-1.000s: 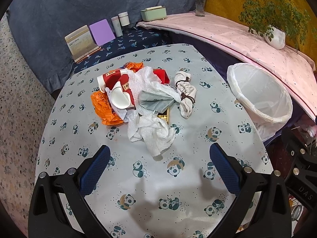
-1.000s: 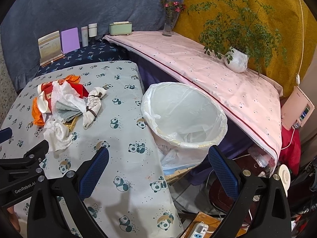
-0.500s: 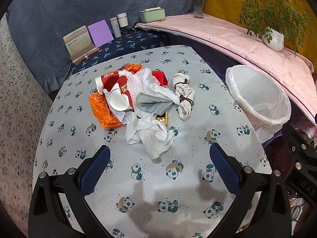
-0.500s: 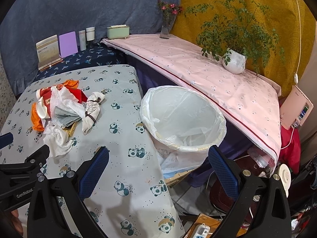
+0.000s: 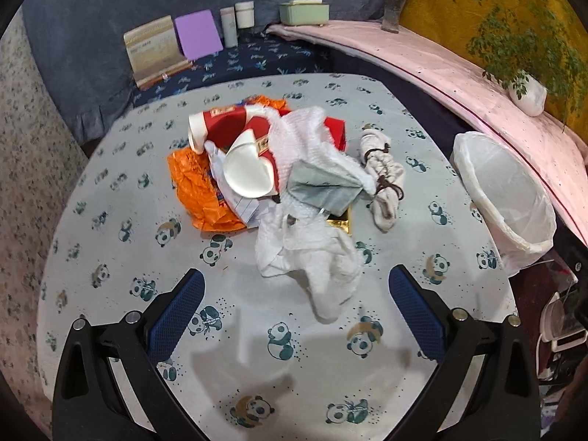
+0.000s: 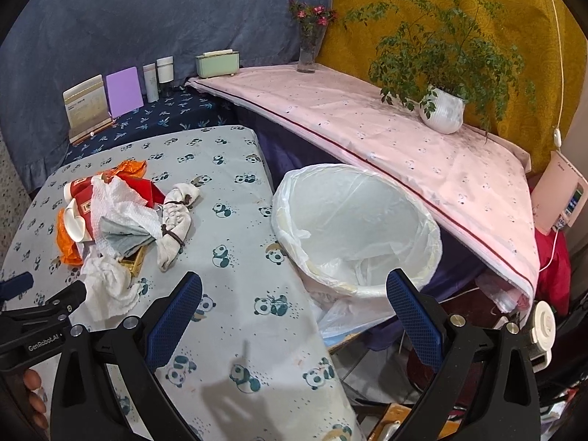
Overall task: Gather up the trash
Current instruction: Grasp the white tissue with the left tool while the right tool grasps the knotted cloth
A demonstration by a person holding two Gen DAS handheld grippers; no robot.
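A trash pile lies mid-table: crumpled white paper towel (image 5: 312, 253), red and white paper cups (image 5: 235, 143), orange wrapper (image 5: 198, 187), grey paper (image 5: 323, 191) and a tied beige cloth bundle (image 5: 384, 180). My left gripper (image 5: 296, 305) is open and empty, just short of the white towel. A bin lined with a white bag (image 6: 356, 228) stands off the table's right edge. My right gripper (image 6: 294, 312) is open and empty, above the table edge in front of the bin. The pile also shows in the right wrist view (image 6: 121, 220).
The panda-print tablecloth (image 5: 110, 191) covers the table. At the back stand a card holder (image 5: 154, 51), a purple card (image 5: 198, 33), two small bottles (image 5: 237, 22) and a green box (image 5: 305, 11). A pink-covered ledge (image 6: 386, 136) holds a potted plant (image 6: 443, 110) and a flower vase (image 6: 308, 51).
My left gripper has moved forward toward the pile, which looks nearer now. My right gripper has shifted slightly; the bin sits more centred between its fingers. Both stay open.
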